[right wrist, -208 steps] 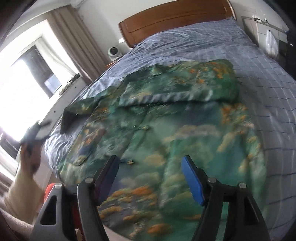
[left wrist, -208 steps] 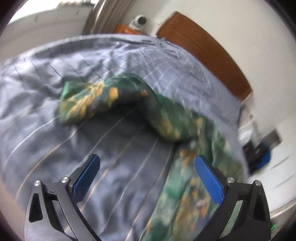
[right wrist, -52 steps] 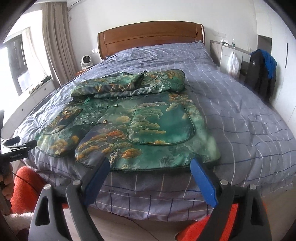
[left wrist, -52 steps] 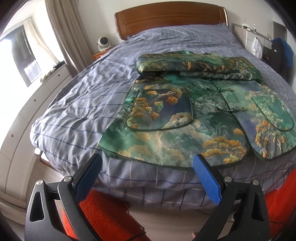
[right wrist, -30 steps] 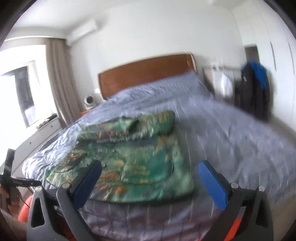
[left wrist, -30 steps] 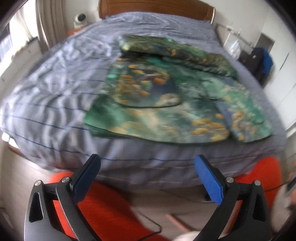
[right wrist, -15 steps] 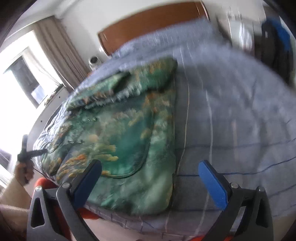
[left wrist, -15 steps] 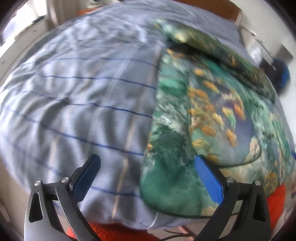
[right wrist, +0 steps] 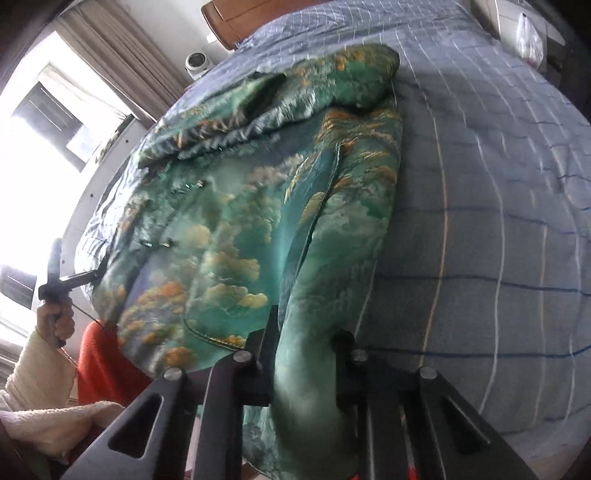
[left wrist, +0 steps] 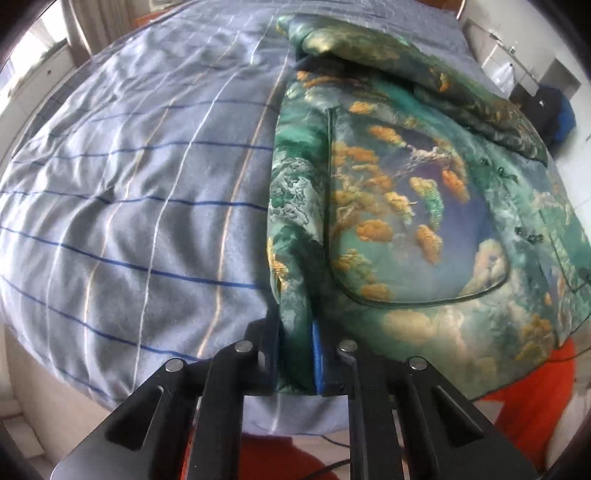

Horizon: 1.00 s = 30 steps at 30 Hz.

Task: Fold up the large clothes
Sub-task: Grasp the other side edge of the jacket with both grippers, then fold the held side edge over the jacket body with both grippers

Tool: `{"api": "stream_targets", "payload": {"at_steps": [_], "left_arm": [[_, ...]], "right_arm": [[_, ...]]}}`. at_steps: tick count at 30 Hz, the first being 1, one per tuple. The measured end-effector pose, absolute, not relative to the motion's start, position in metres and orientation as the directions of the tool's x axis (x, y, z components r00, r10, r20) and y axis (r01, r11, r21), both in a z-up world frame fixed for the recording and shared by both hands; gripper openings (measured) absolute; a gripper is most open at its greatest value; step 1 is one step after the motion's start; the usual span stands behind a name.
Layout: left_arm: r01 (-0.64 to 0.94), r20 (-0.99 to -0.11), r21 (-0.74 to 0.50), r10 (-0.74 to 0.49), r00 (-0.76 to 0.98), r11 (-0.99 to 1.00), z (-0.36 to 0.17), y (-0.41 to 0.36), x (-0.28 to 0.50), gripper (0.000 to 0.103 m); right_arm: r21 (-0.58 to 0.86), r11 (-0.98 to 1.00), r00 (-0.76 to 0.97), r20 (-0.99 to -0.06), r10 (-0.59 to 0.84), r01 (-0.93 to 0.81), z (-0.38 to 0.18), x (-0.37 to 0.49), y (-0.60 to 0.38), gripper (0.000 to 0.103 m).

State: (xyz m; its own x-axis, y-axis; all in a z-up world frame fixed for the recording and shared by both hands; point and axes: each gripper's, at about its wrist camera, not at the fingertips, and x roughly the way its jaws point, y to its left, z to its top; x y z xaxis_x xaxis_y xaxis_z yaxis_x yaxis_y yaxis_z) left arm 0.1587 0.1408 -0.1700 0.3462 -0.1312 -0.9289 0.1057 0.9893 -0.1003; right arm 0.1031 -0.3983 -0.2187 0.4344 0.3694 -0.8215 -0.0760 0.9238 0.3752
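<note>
1. The green printed jacket [left wrist: 406, 206] lies spread across the bed [left wrist: 129, 206], filling centre-right of your left view.
2. Your left gripper [left wrist: 295, 354] pinches its hem corner at bottom centre.
3. Your right gripper [right wrist: 303, 354] clamps the opposite corner.

The left wrist view sits low at the foot of the bed [left wrist: 122, 206], right up against the near left corner of the green jacket [left wrist: 417, 206], and looks along the left tool [left wrist: 295, 354] up the bed toward the headboard end. The right wrist view sits just as close at the jacket's [right wrist: 236, 229] near right corner, looking along the right tool [right wrist: 304, 350] toward the wooden headboard [right wrist: 258, 11] and the window [right wrist: 44, 129]. Both views share the jacket and the striped bedding. The right view also catches the left hand [right wrist: 55, 314] at the far corner.
</note>
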Motion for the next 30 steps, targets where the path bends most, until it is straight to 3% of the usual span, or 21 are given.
{"api": "stream_targets", "payload": {"at_steps": [11,20,26,30], "left_arm": [[0.132,-0.899,-0.171,-0.210,0.385,0.976,-0.145,0.157,0.124,0.008],[0.109,-0.860,-0.331,-0.347,0.375,0.937,-0.118,0.179,0.050,0.008],[0.094,-0.746,-0.487,-0.469,0.473,0.868,-0.062,0.181,0.083,0.008],[0.148,-0.688,-0.468,-0.465,0.557,0.871,-0.009,0.157,0.158,0.008]], "right_arm": [[0.414,0.906,0.473,-0.784,0.402,-0.085,-0.190,0.075,-0.408,0.012],[0.509,0.858,0.464,-0.744,0.481,-0.073,-0.188,0.017,-0.421,0.011],[0.690,0.722,0.505,-0.608,0.612,-0.044,-0.171,0.037,-0.446,0.011],[0.743,0.661,0.559,-0.507,0.656,-0.102,-0.134,0.095,-0.453,0.011]]}}
